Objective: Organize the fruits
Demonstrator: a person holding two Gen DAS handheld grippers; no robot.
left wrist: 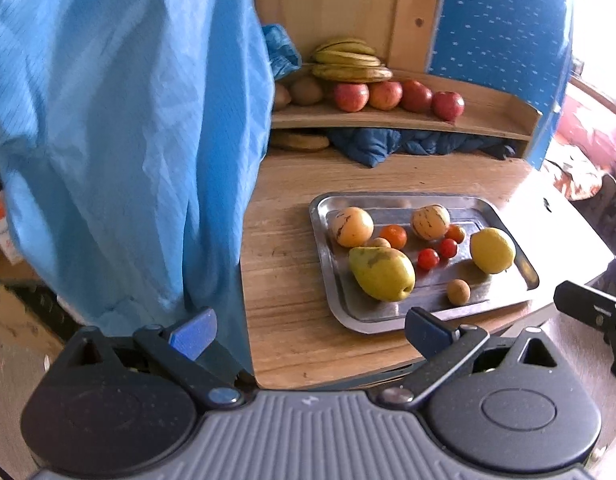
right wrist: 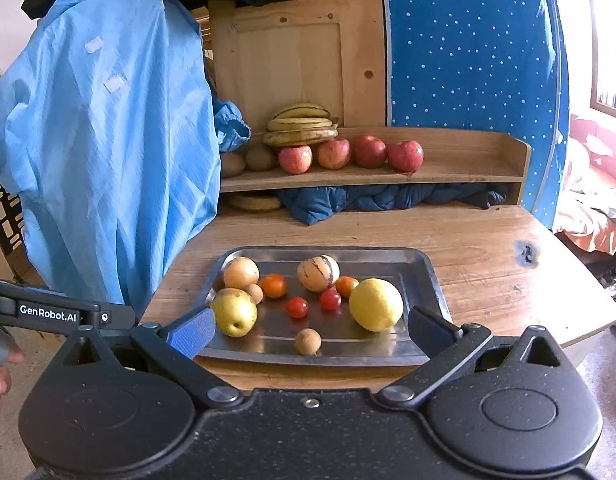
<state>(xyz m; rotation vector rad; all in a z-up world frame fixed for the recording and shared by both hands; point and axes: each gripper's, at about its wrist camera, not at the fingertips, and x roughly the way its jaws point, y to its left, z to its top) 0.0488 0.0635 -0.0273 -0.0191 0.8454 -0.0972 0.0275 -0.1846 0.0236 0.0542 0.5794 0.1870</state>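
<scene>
Both our grippers hang short of the tray (right wrist: 423, 276) with jaws spread wide and nothing between them: the right gripper (right wrist: 311, 330) faces the tray's near rim, the left gripper (left wrist: 308, 330) sits back off its near left corner. The fruit lies loose on the tray. Nearest the rim, the small brown longan (right wrist: 308, 341) looks light, hard-shelled and apt to roll on the steel. The pear (right wrist: 234, 312) and lemon (right wrist: 375, 304) look firm and heavier; we would pinch each across its widest middle. The cherry tomatoes (right wrist: 297, 307) look thin-skinned and slick, wanting a soft squeeze. Beyond the tray, apples (right wrist: 333, 153) and bananas (right wrist: 302, 126) sit on a shelf (right wrist: 467, 176). The only legible writing, "GenRobot.AI", is on the left gripper's side.
</scene>
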